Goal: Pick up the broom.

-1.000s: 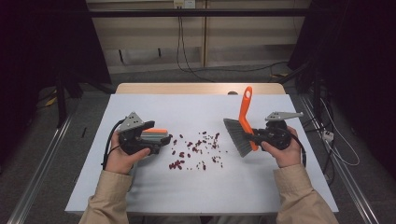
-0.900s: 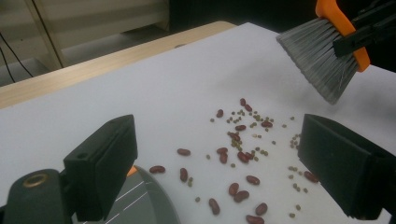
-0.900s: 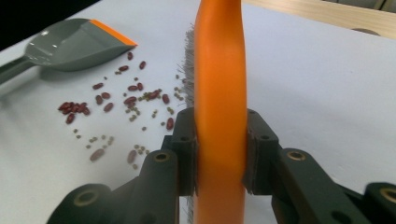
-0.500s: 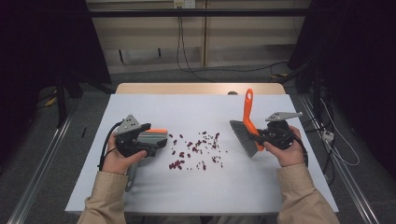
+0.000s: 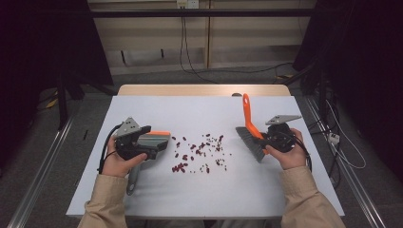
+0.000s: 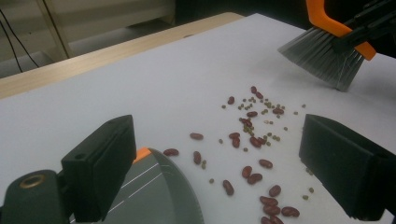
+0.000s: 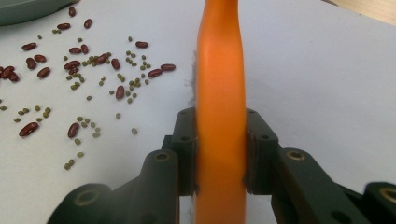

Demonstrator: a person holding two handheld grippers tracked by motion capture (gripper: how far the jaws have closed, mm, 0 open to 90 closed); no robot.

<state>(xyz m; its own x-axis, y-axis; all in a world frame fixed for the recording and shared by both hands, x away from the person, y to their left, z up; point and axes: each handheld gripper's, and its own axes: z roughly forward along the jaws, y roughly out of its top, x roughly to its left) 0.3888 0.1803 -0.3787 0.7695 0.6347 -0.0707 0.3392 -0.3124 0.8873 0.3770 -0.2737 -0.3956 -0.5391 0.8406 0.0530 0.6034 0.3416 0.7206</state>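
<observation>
Red beans and small green ones point(image 5: 199, 153) lie scattered mid-table, also seen as beans point(image 6: 254, 135) and beans point(image 7: 93, 60). Left of them rests a grey dustpan point(image 5: 159, 139) with an orange rim, its handle pointing toward the person. My left gripper point(image 5: 153, 142) hovers over it. In the left gripper view the left gripper point(image 6: 219, 128) has its jaws wide apart, with the dustpan point(image 6: 159, 196) low beside the left jaw. My right gripper point(image 5: 263, 137) is shut on the orange handle of a brush point(image 5: 249, 135). Its grey bristles point(image 6: 322, 56) sit right of the beans. The right gripper point(image 7: 220, 121) clamps the handle point(image 7: 219, 56) from both sides.
The white tabletop point(image 5: 209, 199) has a wooden far edge point(image 5: 199, 89). Metal rails run along the floor on both sides, and cables point(image 5: 190, 52) trail behind the table. Bare table surface lies in front of the beans.
The brush head has edged slightly to the right, away from the beans. The left gripper and dustpan stay about where they were.
</observation>
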